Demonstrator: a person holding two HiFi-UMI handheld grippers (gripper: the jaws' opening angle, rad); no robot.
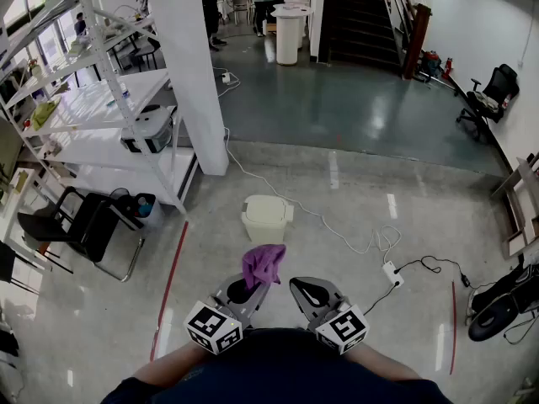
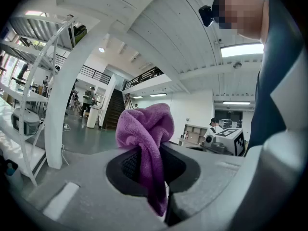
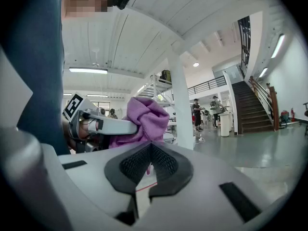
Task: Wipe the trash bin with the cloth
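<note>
I hold the left tongs clamped on a purple cloth. The fabric bunches up in a rumpled knot above the pads, and one tail hangs down between them. In the right gripper view the same cloth shows just past my other tool, off to its left.

My right tongs are pressed together with nothing pinched in them. The dark ribbed pads meet at their tips. They sit just beside the left pair, and both are held low in front of my body.

The trash bin stands on the polished concrete floor ahead of me. It is a small cream bin with its lid down, apart from the cloth and beyond it.

A white cable snakes across the floor from the white pillar, past the bin's right side, to a power strip. To my left there is a white shelving rack, with a black chair near its foot.
</note>
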